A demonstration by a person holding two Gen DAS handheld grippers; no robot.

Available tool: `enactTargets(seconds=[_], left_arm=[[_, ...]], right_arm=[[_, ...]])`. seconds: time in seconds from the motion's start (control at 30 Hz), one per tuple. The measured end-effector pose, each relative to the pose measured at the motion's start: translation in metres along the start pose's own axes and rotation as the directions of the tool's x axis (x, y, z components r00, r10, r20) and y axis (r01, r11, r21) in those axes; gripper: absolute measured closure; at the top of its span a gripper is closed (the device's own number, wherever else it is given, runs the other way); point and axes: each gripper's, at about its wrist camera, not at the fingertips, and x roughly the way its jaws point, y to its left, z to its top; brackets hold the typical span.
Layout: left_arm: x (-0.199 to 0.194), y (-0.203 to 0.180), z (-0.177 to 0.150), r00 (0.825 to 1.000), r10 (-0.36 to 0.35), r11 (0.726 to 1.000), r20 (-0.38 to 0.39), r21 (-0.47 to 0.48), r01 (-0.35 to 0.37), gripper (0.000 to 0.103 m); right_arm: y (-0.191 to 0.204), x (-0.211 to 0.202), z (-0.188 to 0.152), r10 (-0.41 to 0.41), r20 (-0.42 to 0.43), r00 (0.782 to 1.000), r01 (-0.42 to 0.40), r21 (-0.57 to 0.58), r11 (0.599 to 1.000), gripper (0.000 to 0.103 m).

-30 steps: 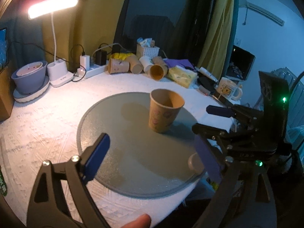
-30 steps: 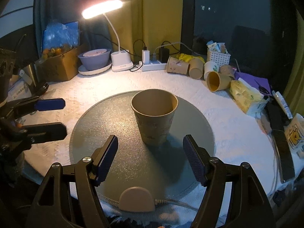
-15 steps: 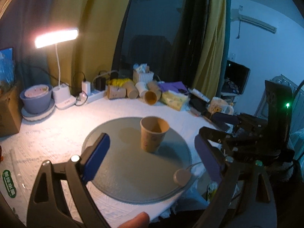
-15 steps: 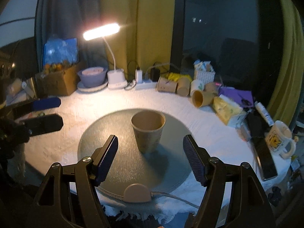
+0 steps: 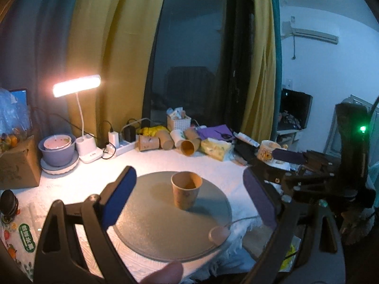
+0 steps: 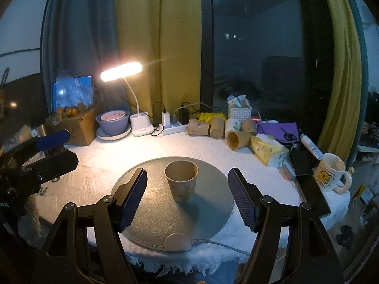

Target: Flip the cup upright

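Observation:
A brown paper cup (image 5: pixel 186 192) stands upright, mouth up, on a round grey mat (image 5: pixel 151 232); it also shows in the right wrist view (image 6: pixel 181 180) on the mat (image 6: pixel 154 215). My left gripper (image 5: pixel 189 203) is open and empty, held back above the near table edge. My right gripper (image 6: pixel 188 201) is open and empty, well short of the cup. Each gripper shows in the other's view: the right gripper (image 5: pixel 281 165) at the right, the left gripper (image 6: pixel 53 146) at the left.
Several paper cups (image 6: pixel 213 127) lie at the back by a white basket (image 6: pixel 239 111). A lit desk lamp (image 6: pixel 120 71), a purple bowl (image 6: pixel 113 123), a power strip (image 6: pixel 174 126), a tissue pack (image 6: pixel 267 150) and a mug (image 6: pixel 330 175) ring the table. A cable puck (image 6: pixel 177 241) sits at the mat's front edge.
Both grippers have pulled back and risen away from the cup, which now looks smaller. The cup stays upright on the mat. Both jaws stay open.

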Motion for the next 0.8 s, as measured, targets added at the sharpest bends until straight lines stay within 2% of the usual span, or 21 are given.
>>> enactTargets(seconds=[0.3,0.53,0.8], left_arm=[[0.002,0.001,-0.004,0.999,0.042,0.999,-0.023,-0.013,-0.042,0.01],[0.004,0.004,-0.009,0.998,0.045,0.998,-0.053,-0.031,-0.047,0.01],[0.003,0.003,-0.009,0.998,0.048,0.998,-0.051,-0.03,-0.05,0.01]], right_arm=[[0.005,-0.007,-0.001,0.022,0.004,1.0,-0.022,0.005,1.0,0.029],[0.007,-0.004,-0.003,0.03,-0.011,0.999,-0.03,0.012,0.999,0.029],[0.008,0.0,-0.005,0.034,-0.028,0.999,-0.033,0.01,0.999,0.029]])
